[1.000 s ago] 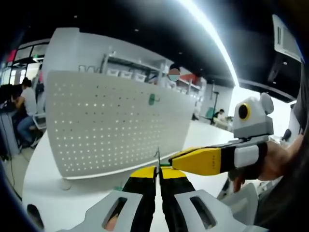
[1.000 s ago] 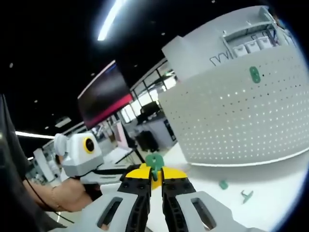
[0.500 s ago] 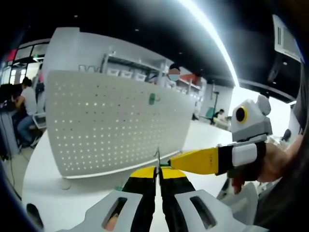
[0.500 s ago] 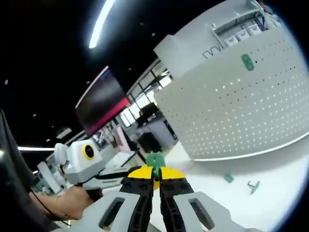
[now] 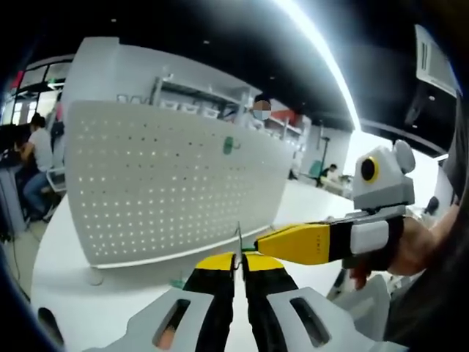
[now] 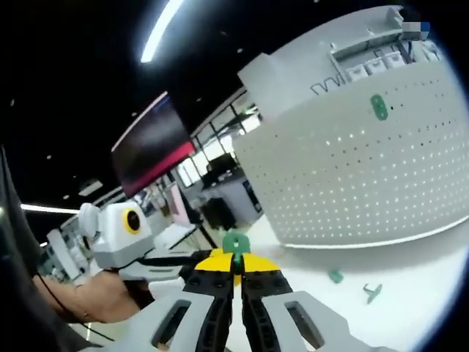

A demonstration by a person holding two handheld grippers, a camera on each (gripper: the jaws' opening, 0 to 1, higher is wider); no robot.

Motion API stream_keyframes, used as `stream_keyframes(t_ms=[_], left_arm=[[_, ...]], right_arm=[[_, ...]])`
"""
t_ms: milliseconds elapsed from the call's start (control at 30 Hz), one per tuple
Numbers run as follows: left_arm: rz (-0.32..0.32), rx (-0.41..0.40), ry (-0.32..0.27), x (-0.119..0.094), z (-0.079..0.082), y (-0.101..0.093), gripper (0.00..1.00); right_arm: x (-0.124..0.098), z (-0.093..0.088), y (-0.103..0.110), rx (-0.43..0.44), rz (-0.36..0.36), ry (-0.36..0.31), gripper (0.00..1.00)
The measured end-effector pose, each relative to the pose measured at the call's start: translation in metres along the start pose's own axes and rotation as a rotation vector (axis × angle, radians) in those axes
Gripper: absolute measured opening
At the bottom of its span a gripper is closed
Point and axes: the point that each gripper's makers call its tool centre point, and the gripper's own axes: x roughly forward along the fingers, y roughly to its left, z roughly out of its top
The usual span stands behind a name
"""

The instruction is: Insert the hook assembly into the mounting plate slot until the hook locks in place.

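Beyond your grippers stands the white pegboard [image 5: 172, 187], upright on the white table [image 5: 102, 301], and everything else sits in relation to it. High on its face, toward the upper right in the left gripper view, a green mounting plate [image 5: 229, 145] is already fixed to the holes; the same plate [image 6: 379, 107] appears near the board's top in the right gripper view.

Your left gripper [image 5: 239, 258] is in front of the pegboard's lower edge, its yellow-tipped jaws pressed together on a thin metal hook [image 5: 239, 242] that stands up between the tips. Your right gripper [image 5: 265, 243] comes in from the right at the same height, its tip touching or just beside that metal hook, with your hand [image 5: 410, 249] wrapped around its body.

From the right gripper view, your right gripper [image 6: 235, 262] has its jaws closed narrow on a green hook base [image 6: 235, 246], which pokes up above the tips, well short of the pegboard. Your left gripper [image 6: 183, 262] lies just beside it.

On the table below the pegboard's bottom edge lie two loose green parts: a small green piece [image 6: 335, 276] nearer the board and a hook-shaped green piece [image 6: 372, 293] just beside it.
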Motion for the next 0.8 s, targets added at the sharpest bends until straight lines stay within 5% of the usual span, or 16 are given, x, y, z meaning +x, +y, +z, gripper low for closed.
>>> stream_keyframes(t_ms=[533, 800], left_arm=[[-0.039, 0.003, 0.048, 0.002, -0.014, -0.01, 0.52], [-0.065, 0.002, 0.064, 0.001, -0.018, -0.016, 0.63]], right_arm=[[-0.002, 0.002, -0.008, -0.038, -0.024, -0.001, 0.0], [-0.004, 0.003, -0.014, -0.062, -0.037, 0.005, 0.0]])
